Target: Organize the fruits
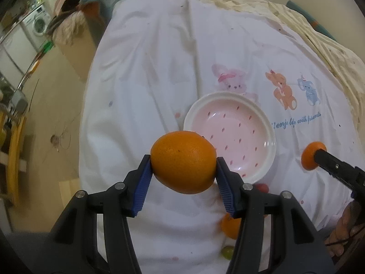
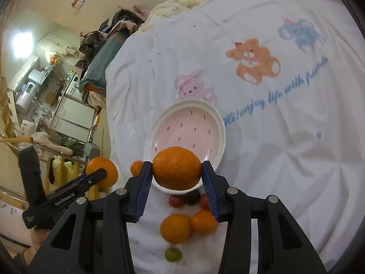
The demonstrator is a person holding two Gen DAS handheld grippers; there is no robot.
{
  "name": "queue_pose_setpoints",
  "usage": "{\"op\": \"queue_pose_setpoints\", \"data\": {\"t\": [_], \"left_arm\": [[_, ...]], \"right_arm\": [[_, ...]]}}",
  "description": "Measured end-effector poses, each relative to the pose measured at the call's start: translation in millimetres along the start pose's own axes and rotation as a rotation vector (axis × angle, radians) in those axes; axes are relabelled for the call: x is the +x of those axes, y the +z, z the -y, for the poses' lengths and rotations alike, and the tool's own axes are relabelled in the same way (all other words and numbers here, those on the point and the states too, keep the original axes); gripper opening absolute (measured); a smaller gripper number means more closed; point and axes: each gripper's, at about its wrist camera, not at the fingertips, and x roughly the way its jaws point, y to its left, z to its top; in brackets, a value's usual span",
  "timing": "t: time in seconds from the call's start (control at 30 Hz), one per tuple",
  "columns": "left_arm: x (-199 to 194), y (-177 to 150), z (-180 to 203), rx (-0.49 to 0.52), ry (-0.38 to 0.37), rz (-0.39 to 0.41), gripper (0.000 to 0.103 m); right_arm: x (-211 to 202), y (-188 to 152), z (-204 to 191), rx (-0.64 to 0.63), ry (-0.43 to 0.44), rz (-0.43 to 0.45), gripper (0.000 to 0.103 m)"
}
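The left gripper (image 1: 183,169) clasps 1 orange (image 1: 183,162) above the white sheet (image 1: 148,91), near the pink plate (image 1: 230,134). The right gripper (image 2: 176,171) grips another orange (image 2: 176,167) over the plate's near rim.

the plate (image 2: 219,123) lies on the bed (image 2: 285,159). loose fruits (image 2: 175,228) lie just before it. each gripper's orange hangs above its near rim.

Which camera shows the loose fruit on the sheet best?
The right wrist view: loose fruit lies in plain sight below the plate, oranges, small red ones and a green one. The left wrist view shows only bits of it behind the left gripper.
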Motion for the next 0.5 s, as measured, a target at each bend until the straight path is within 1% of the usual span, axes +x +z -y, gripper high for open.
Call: {"op": "queue_pose_setpoints", "data": {"t": [0.1,0.27,0.37,0.5], "left_arm": [[4,10,5,0.025,0.004,0.012,0.051],[17,22,13,0.066,-0.003,0.016,0.051],[30,27,16,0.086,-0.006,0.006,0.051],[52,30,24,0.104,-0.007,-0.027,0.051]], "right_arm": [[5,13,0,-0.008,0.002,0.012,0.046],[23,31,5,0.002,0.003,-0.010,0.046],[37,40,10,0.018,0.008,-0.031,0.046],[60,50,15,0.038,0.006,-0.070,0.046]]}}
